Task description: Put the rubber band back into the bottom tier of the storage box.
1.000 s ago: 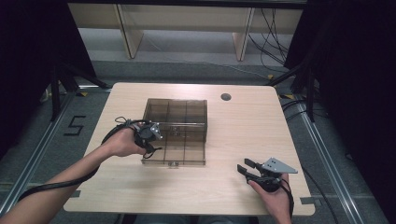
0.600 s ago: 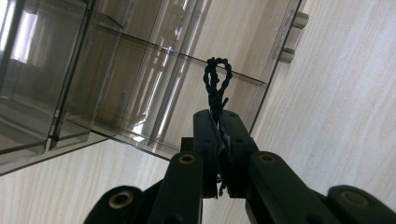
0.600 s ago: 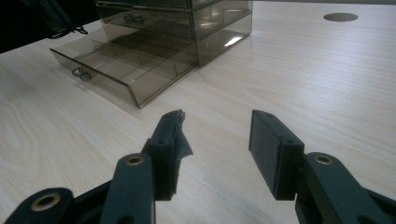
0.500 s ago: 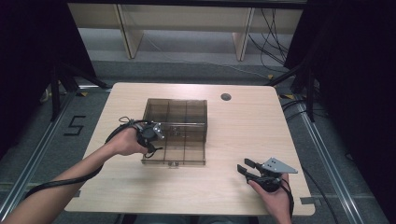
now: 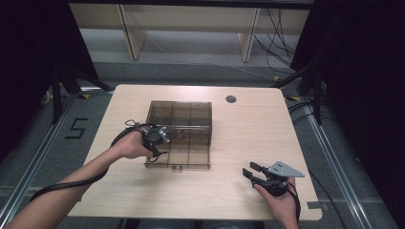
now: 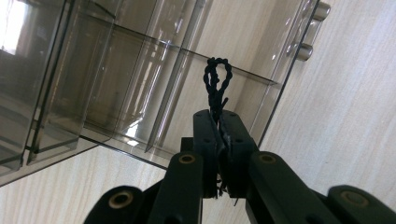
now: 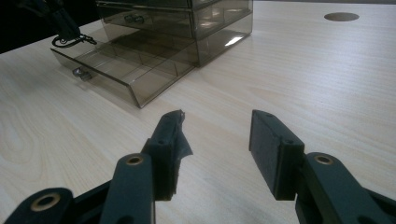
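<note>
Left gripper (image 6: pixel 219 140), at the lower centre of the left gripper view, has its jaws pressed together on a thin black twisted cord loop (image 6: pixel 217 81), which stands up from between the pads toward the middle of the frame. Behind the loop lies the smoky transparent plastic drawer organiser with dividers (image 6: pixel 140 84), occupying the upper left. In the high view the left gripper (image 5: pixel 157 136) sits at the left edge of the organiser (image 5: pixel 179 133), left of centre of the frame, over its pulled-out drawer.

Right gripper (image 7: pixel 215 144), at the bottom of the right gripper view, stands with jaws well apart and nothing between them; in the high view it rests at the lower right of the light wooden table (image 5: pixel 239 143), well apart from the organiser.

Assessment of handling: the cord loop appears very light, soft and limp, and likely to sag or twist when released. It is not fragile. Best hold is the twisted stem below the loop, as now. Thinness makes slipping from the pads a risk if the grip slackens before the loop is over a compartment
</note>
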Demonstrator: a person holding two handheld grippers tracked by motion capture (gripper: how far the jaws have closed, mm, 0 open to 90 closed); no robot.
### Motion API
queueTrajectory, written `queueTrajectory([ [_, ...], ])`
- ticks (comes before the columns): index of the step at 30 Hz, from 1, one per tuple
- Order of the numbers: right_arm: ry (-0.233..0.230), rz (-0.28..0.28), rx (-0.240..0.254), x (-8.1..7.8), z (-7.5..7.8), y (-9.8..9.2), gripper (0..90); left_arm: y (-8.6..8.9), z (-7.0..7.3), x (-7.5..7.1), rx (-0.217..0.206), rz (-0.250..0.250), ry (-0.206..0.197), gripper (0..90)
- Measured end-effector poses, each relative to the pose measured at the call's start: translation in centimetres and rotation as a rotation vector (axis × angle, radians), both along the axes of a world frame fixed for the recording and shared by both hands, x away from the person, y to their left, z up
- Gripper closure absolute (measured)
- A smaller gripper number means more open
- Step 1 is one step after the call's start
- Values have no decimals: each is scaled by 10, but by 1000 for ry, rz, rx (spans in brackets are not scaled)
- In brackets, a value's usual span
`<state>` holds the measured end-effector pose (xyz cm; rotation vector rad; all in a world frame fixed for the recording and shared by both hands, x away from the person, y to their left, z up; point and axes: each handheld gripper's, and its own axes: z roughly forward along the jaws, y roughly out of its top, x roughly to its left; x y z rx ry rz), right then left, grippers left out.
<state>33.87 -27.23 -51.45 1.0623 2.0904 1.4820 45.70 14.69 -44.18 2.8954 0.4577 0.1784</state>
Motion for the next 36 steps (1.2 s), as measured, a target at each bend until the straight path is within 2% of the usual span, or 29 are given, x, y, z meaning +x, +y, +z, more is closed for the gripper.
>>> queueTrajectory([
  [1, 0, 0, 0, 0, 0, 0, 552, 0, -1, 1, 2, -7, 2, 858],
  [3, -11, -8, -11, 0, 0, -1, 552, 1, -2, 0, 1, 16, 10, 858],
  [4, 2, -3, 0, 0, 0, 0, 552, 1, -2, 1, 5, 3, 10, 858],
  [6, -3, -6, -5, 0, 0, 0, 552, 1, -4, 0, 5, 13, 13, 858],
  [7, -1, -6, -4, 0, 0, 0, 552, 1, -4, 1, 10, 0, 13, 857],
  [13, -2, -6, -6, 0, 0, 0, 552, -2, -9, 3, 15, 21, 25, 857],
  [14, 3, -5, -4, 0, 0, 0, 551, -2, -9, 5, 18, -3, 22, 857],
  [15, -1, -6, -8, 0, 0, 0, 551, -2, -9, 5, 18, -3, 22, 857],
  [16, -2, -6, 2, 0, 0, 0, 551, -3, -11, 4, 15, 18, 29, 857],
  [17, 24, -12, 8, -2, 0, 1, 551, -3, -12, 5, 17, 11, 28, 857],
  [18, 24, -12, 8, -2, 0, 1, 551, -3, -12, 5, 17, 11, 28, 857],
  [19, -5, -10, -1, 0, 0, 1, 551, -3, -13, 5, 20, 10, 28, 857],
  [20, 19, -15, 13, -2, 0, 2, 551, -3, -14, 7, 27, -8, 29, 856],
  [21, 19, -15, 13, -2, 0, 2, 551, -3, -14, 7, 27, -8, 29, 856],
  [22, 18, -14, 13, -2, 0, 2, 551, -3, -15, 6, 21, 18, 31, 856],
  [23, -1, -9, -10, 1, 0, 0, 551, -3, -16, 6, 24, 10, 30, 856],
  [27, 15, -14, 0, -1, 0, 1, 551, -2, -18, 7, 31, 3, 33, 856],
  [30, 1, 1, -8, 1, 0, 1, 551, -2, -20, 5, 25, 36, 40, 855],
  [32, 1, -2, -8, 0, 0, 1, 552, -2, -22, 7, 30, 21, 40, 855],
  [36, 4, -3, -7, 0, 0, 1, 551, -2, -23, 7, 31, 24, 42, 853],
])
